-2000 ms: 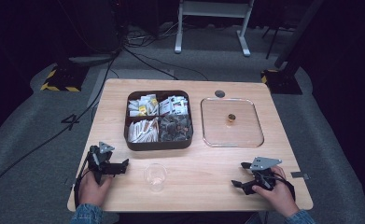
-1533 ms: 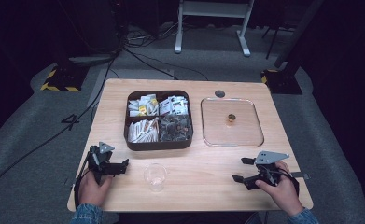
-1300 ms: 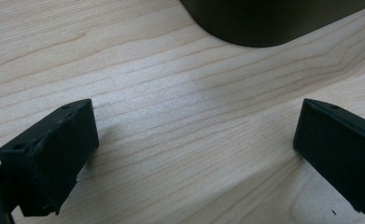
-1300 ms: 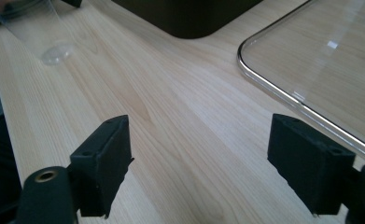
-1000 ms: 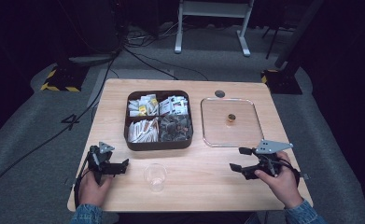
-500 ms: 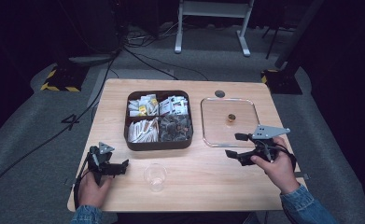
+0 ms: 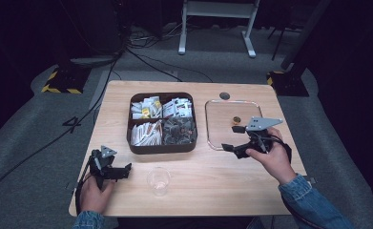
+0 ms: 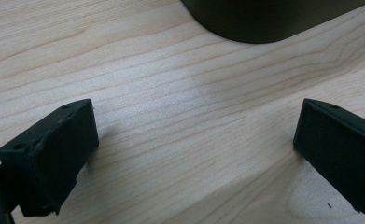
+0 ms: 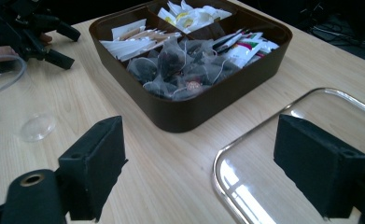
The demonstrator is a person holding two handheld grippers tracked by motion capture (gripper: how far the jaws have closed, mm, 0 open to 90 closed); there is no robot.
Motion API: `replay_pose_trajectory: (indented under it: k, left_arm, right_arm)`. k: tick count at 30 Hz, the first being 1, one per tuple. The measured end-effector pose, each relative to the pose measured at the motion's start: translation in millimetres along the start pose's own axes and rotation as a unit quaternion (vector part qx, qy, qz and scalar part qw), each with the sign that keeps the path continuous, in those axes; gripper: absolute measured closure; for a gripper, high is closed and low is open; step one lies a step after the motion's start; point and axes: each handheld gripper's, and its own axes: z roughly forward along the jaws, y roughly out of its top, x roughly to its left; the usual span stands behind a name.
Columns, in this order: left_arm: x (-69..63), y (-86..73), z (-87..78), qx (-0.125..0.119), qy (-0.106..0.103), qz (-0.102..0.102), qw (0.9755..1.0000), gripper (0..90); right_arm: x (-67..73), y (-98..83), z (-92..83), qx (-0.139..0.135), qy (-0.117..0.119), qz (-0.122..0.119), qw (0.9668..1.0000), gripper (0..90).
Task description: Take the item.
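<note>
My right gripper [image 7: 233,138] hovers over the front right corner of a clear glass tray [image 7: 224,112]. Its jaws stand wide, have just been opening further, and hold nothing. In the right gripper view, my right gripper [image 9: 199,158] points across the glass tray's rim [image 9: 264,154] toward a brown four-compartment box [image 9: 203,109] of tea bags and sachets. A small round golden-brown object [image 7: 236,119] lies in the glass tray. My left gripper [image 7: 126,171] rests low at the table's front left, open and empty; my left gripper [image 8: 194,140] frames bare wood.
The brown box [image 7: 162,149] sits mid-table, left of the glass tray. A clear plastic cup [image 7: 159,180] stands near the front edge between the hands, and this cup [image 9: 12,102] shows again beside the left gripper [image 9: 72,49]. The box's corner [image 8: 264,23] lies ahead of the left jaws.
The right hand has moved from the table's front right corner back and left to the glass tray's edge, rising a little. The left hand has stayed put.
</note>
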Motion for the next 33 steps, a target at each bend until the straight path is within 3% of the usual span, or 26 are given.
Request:
replay_pose_trajectory:
  k: [5, 7, 10, 15, 21, 33]
  left_arm:
    - [-0.6, -0.9, -0.9, 0.001, 0.0, -0.001, 1.0, 0.4]
    - [-0.6, -0.9, -0.9, 0.001, 0.0, -0.001, 1.0, 0.4]
    - [-0.2, -0.7, -0.8, 0.001, -0.001, 0.0, 1.0, 0.4]
    - [0.8, 0.3, 0.2, 0.0, -0.002, 0.003, 1.0, 0.4]
    - [1.0, 0.9, 0.5, 0.002, -0.003, 0.002, 1.0, 0.4]
    - [1.2, 1.1, 0.8, 0.001, -0.003, 0.002, 1.0, 0.4]
  right_arm:
    - [-2.8, 12.7, 11.9, -0.005, 0.015, -0.008, 0.9998, 17.6]
    - [-5.3, 17.7, 18.8, -0.009, 0.029, -0.01, 0.9995, 23.4]
    - [-6.8, 22.8, 27.5, -0.011, 0.041, -0.01, 0.999, 23.8]
    - [-10.4, 31.1, 38.8, -0.01, 0.041, -0.017, 0.999, 21.9]
    - [-15.4, 40.8, 57.8, 0.014, 0.029, -0.017, 0.9994, 17.0]
    - [-15.2, 53.1, 102.4, 0.029, 0.057, -0.023, 0.9977, 25.4]
